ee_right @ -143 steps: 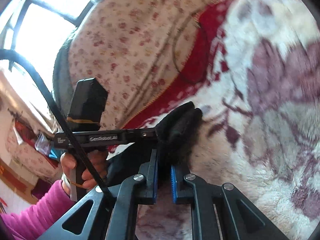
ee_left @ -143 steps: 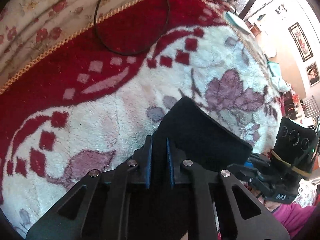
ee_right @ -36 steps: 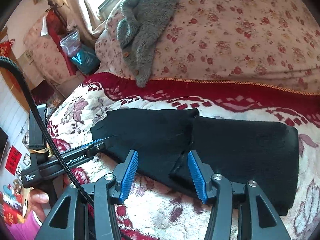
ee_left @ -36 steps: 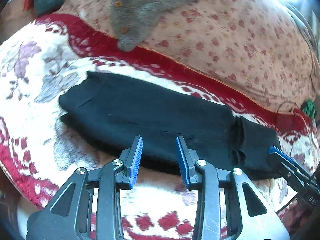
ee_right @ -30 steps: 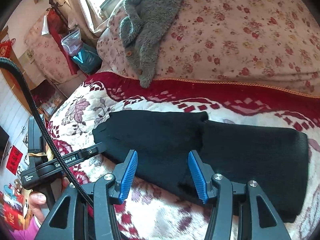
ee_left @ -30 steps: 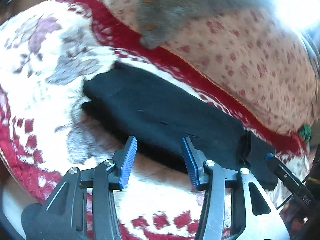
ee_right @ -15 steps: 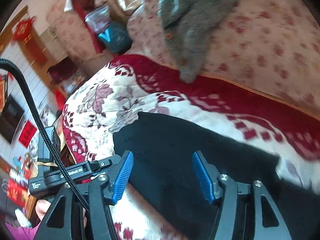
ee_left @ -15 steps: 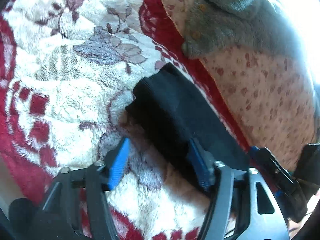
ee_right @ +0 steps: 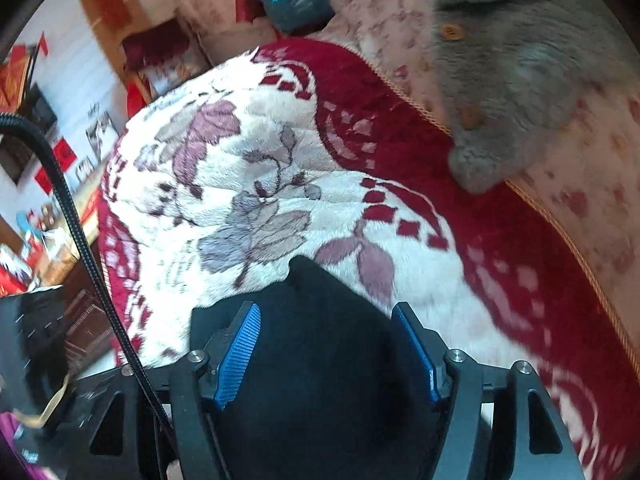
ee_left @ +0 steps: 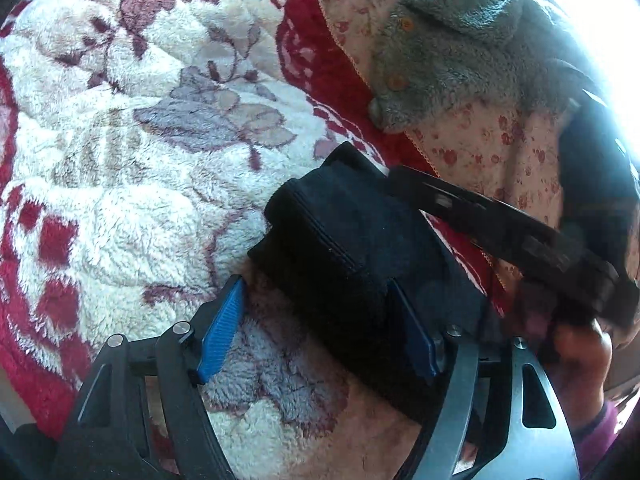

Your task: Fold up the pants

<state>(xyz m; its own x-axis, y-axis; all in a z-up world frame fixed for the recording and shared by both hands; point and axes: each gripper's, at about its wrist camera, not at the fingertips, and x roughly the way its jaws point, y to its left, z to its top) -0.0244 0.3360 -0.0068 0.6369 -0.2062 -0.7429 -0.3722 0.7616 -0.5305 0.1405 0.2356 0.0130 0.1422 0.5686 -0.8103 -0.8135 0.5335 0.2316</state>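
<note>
Jaws of the left gripper (ee_left: 316, 326), which have just been opening, are standing wide astride the near end of the black pants (ee_left: 360, 264), blue pads clear of the cloth and gripping nothing. Jaws of the right gripper (ee_right: 334, 354) have likewise been spreading and are framing the same dark cloth from the other side, empty too; seen from the left wrist, that right gripper (ee_left: 404, 178) is reaching in from three o'clock, its tips at the far edge of the bundle.

Pants are lying as a folded band on the fleecy red-and-cream blanket (ee_left: 120, 184), their long axis running from about ten o'clock toward five o'clock in the left view, the stitched end pointing at ten. A grey buttoned garment (ee_left: 460, 52) is resting well apart on the floral bedspread (ee_left: 500, 148) at one o'clock.

Judging by this, the next fold is calling for both claws to be pinching all layers at matching corners of this end, squarely, before anything is lifted, so that edges are staying aligned.
</note>
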